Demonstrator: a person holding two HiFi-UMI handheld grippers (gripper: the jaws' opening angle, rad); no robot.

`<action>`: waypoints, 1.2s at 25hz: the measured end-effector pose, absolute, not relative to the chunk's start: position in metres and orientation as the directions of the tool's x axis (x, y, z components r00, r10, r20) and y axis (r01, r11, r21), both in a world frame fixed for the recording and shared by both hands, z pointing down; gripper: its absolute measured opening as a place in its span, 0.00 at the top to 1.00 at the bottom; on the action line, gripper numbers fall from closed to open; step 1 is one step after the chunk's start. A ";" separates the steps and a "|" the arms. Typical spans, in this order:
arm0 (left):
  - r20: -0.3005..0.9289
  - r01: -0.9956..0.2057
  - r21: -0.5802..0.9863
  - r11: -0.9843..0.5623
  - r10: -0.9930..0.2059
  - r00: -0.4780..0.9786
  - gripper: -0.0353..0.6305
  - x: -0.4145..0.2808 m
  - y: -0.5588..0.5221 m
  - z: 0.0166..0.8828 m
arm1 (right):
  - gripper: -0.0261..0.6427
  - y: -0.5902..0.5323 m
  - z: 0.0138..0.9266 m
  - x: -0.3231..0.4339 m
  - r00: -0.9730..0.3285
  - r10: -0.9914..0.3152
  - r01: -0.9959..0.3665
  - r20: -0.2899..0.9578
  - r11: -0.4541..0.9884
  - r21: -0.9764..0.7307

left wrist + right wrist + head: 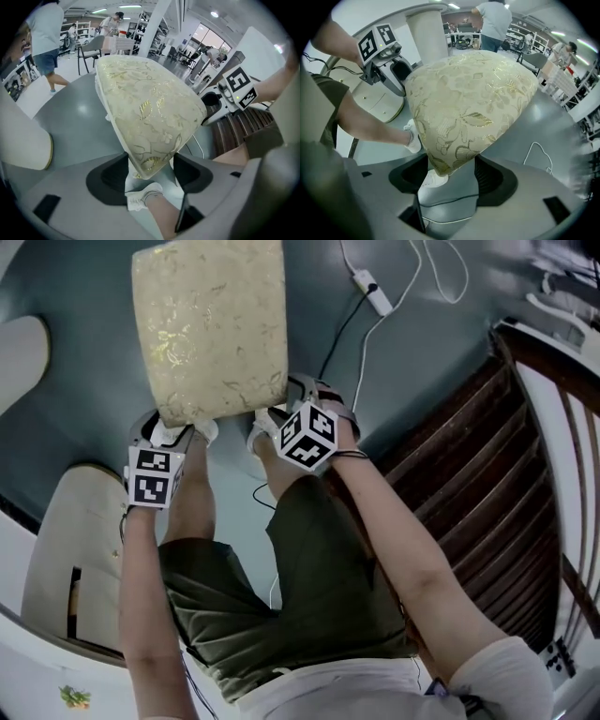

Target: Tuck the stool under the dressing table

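Floor: grey-blue floor [94, 427], open hall with racks and people beyond; power strip [373, 292] with cable at 1 o'clock; dark slatted wood frame [478, 484] at 3 o'clock.
Stool: stool [211, 324] at 12 o'clock, seen from above; cream-gold brocade cushion top, legs hidden.
Dressing table: dressing table [80, 549] is probably the cream rounded unit at 8 o'clock, not sure; stool is well apart from it, not tucked.
Left tongs: left tongs [186, 432] spread wide, pads pressed on both sides of the near-left cushion corner, 7 o'clock of the seat.
Right tongs: right tongs [281, 413] also wide, clamped on the near-right corner, 5 o'clock of the seat.
Handling: padding is soft and gives under the pads; the fabric could slip or bunch. The seat base underneath is likely stiff. It looks light enough to slide.
Where to hold: low on the seat edge at both near corners, where the base backs the padding.
Risk: uneven push swings the stool off line.
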State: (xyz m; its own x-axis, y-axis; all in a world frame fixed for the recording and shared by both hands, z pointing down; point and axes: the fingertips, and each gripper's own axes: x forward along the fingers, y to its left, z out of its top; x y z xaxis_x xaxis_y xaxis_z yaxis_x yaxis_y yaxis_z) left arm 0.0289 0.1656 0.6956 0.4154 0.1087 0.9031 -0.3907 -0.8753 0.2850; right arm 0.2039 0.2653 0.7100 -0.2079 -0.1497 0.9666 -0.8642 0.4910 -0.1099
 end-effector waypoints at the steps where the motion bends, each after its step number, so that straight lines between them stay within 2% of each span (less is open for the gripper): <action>1: 0.904 -0.395 0.287 -0.873 0.110 0.412 0.51 0.032 0.170 0.697 | 0.48 0.268 0.711 0.208 -0.209 -0.148 -0.862 0.967 0.495 -0.111; 12: 0.904 -0.550 0.281 -0.786 0.025 0.427 0.52 -0.016 0.163 0.695 | 0.48 0.229 0.711 0.174 -0.219 -0.114 -0.769 0.969 0.631 -0.100; 22: 0.912 -0.668 0.272 -0.692 -0.037 0.409 0.52 -0.015 0.167 0.688 | 0.48 0.205 0.705 0.181 -0.242 -0.074 -0.668 0.967 0.736 -0.111; 30: 0.933 -0.769 0.245 -0.591 -0.071 0.352 0.53 -0.093 0.157 0.693 | 0.47 0.153 0.709 0.109 -0.241 -0.031 -0.530 0.970 0.841 -0.105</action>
State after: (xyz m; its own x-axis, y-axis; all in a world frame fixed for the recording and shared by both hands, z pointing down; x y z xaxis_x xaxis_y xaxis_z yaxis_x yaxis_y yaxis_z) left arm -0.0927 0.1570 0.6933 0.3521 -0.0710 0.9333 -0.7687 -0.5908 0.2451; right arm 0.1087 0.1529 0.7089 -0.2411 -0.0308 0.9700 -0.5303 0.8412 -0.1051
